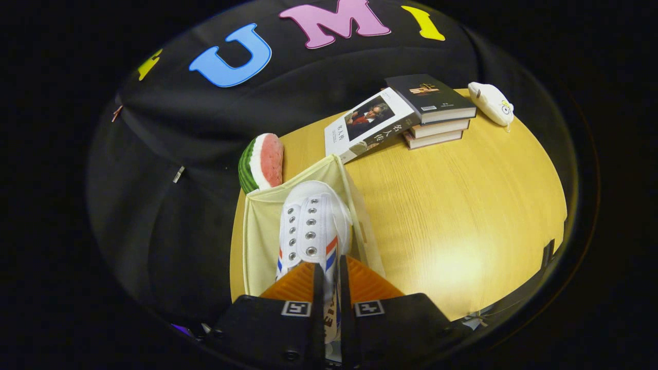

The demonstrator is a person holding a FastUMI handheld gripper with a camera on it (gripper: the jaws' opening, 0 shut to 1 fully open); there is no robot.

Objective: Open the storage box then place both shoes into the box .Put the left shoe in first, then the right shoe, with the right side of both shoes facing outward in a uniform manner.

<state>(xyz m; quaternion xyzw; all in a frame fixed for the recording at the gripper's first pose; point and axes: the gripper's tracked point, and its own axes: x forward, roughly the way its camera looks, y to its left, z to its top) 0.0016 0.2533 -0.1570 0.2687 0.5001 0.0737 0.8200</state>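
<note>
Fingers (pixel 327 288) pinch the rear of a white shoe (pixel 313 226) with red and blue side stripes, both pressing on it, toe pointing ahead. The shoe hangs inside the open cream storage box (pixel 262 226) on the wooden worktop (pixel 452 205). A watermelon-slice toy (pixel 261 163) sits just beyond the box; stacked books (pixel 406 115) and a white pouch (pixel 492 104) lie farther back.

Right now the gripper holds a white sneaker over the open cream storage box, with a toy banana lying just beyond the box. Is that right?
Not quite: in the gripper view the thing just beyond the cream storage box is a toy watermelon slice, not a banana. The rest holds: the gripper is shut on the white sneaker over the open box.
</note>
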